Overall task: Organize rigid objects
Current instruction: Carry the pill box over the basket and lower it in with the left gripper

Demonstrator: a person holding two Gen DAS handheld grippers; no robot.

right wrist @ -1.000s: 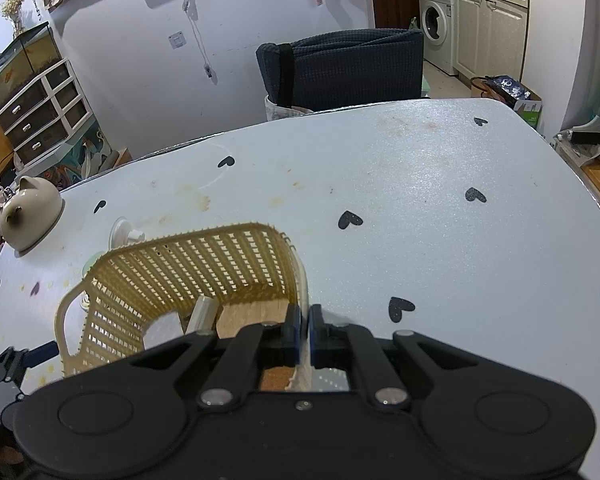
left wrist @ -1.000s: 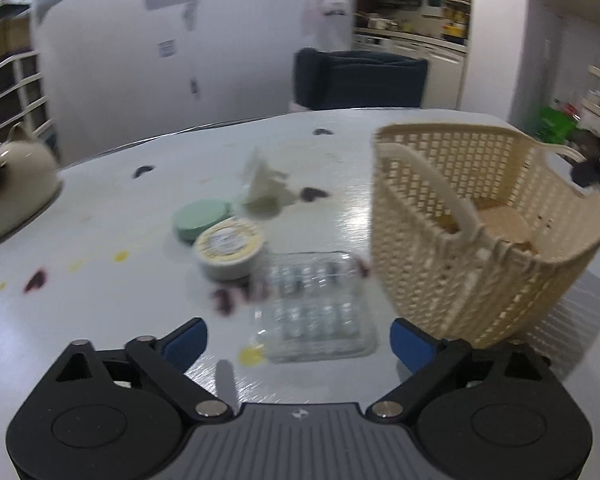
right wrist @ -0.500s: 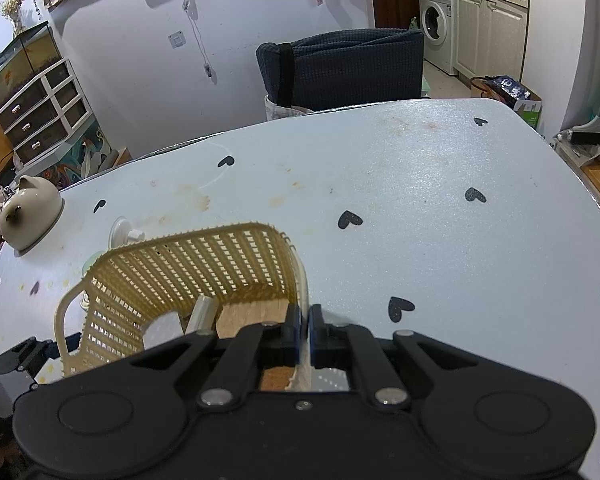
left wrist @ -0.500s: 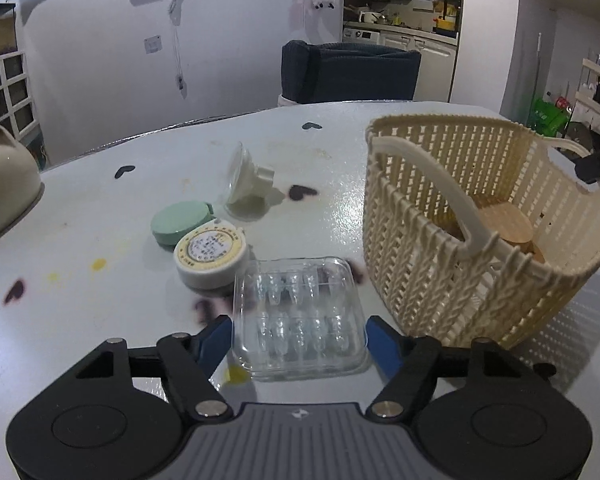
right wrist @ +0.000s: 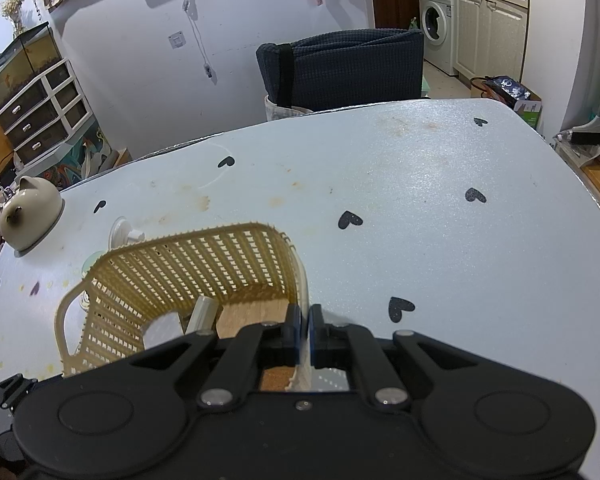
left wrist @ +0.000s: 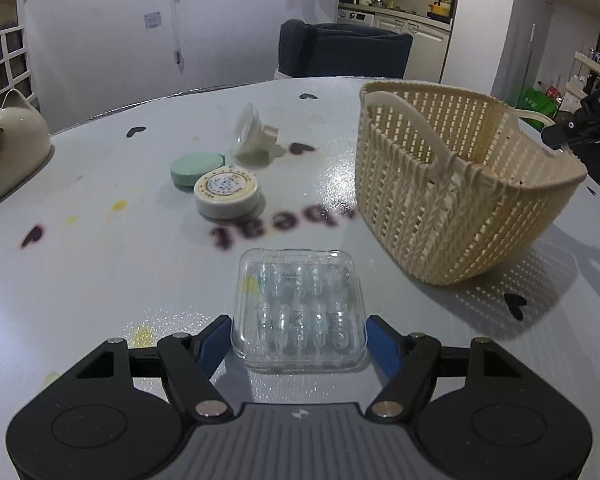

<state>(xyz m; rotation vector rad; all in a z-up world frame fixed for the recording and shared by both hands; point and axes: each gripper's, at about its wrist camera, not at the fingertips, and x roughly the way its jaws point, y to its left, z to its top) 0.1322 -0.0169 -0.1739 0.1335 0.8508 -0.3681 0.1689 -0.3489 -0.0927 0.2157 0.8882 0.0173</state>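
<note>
A clear plastic case point(left wrist: 300, 312) with two rows of small vials inside is seen flat on the table point(left wrist: 100, 272), at the near centre of the left wrist view. It is bracketed by the left gripper point(left wrist: 298, 340): the blue pads point(left wrist: 214, 342) are pressed against its left and right sides, so the case is taken as grasped; the jaws have just been closing onto it. Farther off and to the left, a round cream tin point(left wrist: 227, 195) is noted, with a flat green disc point(left wrist: 196, 167) touching it on the far side. Beyond these, a translucent funnel-like piece point(left wrist: 254, 136) is lying tipped on its side. To the right of the case, apart from it, a cream woven basket point(left wrist: 452, 200) with a looped handle is standing upright. In the right wrist view the near rim of the basket point(right wrist: 204, 276) is seen clamped between the fingers of the right gripper point(right wrist: 304, 332), which is clenched on it. Inside, a wooden block point(right wrist: 252, 316), a pale cylinder point(right wrist: 202, 312) and a whitish round item point(right wrist: 162, 332) are recorded. A cat-shaped ceramic pot point(right wrist: 26, 216) is sitting at the far left table edge.
</note>
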